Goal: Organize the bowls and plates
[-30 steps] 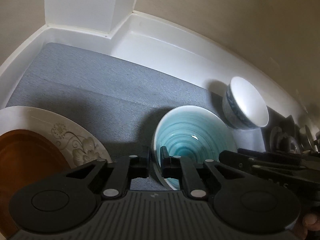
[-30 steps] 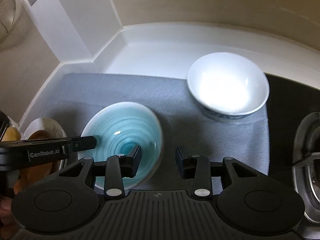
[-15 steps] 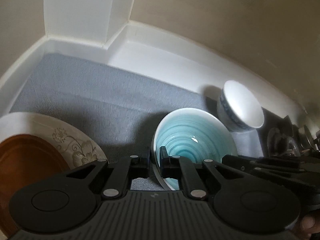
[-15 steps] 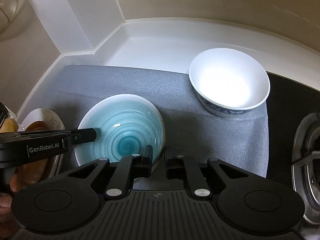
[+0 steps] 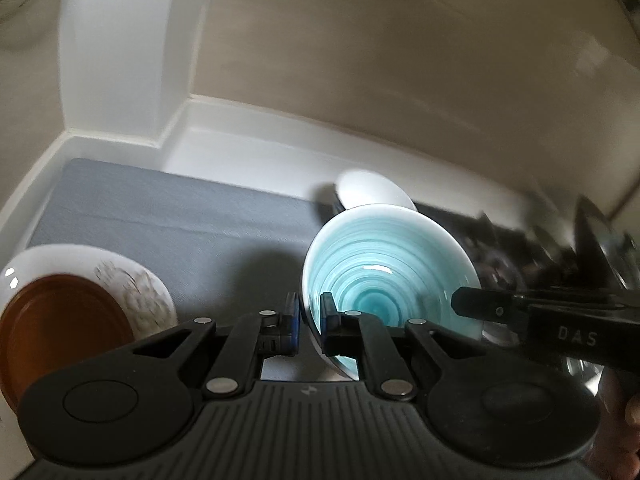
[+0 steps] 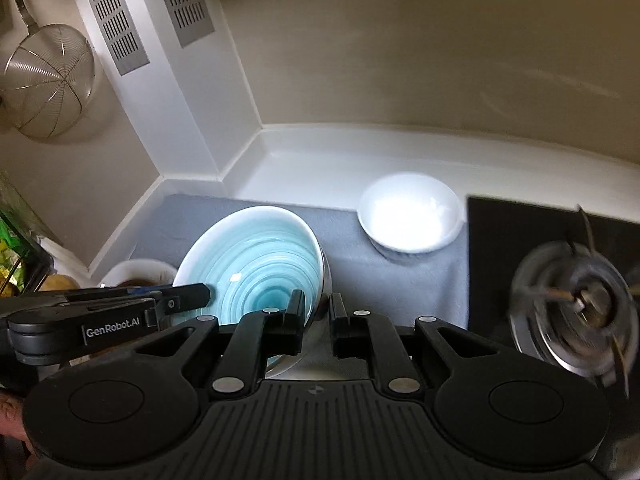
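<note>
Left wrist view shows the turquoise bowl point(image 5: 384, 264) tilted and lifted off the grey mat point(image 5: 180, 216), its near-left rim pinched between the closed fingers of the left gripper point(image 5: 310, 316). From the right wrist view, the same bowl point(image 6: 256, 264) has its right rim clamped by the right gripper point(image 6: 318, 316), whose jaws have just been closing and now sit tight on the rim, so both tools carry the bowl together above the mat point(image 6: 400, 280). Each gripper also reaches into the other's picture from the side, its tip at the bowl's far edge. Behind the turquoise bowl, the white bowl point(image 6: 410, 212) stands upright on the mat's far right corner, apart from the held one. To the left, a floral plate point(image 5: 136, 280) lies on the mat with a brown plate point(image 5: 60, 328) stacked on it. Right of the mat, a black stove top with a gas burner point(image 6: 576, 304) appears blurred. A wire strainer point(image 6: 48, 80) hangs on the wall at upper left.
</note>
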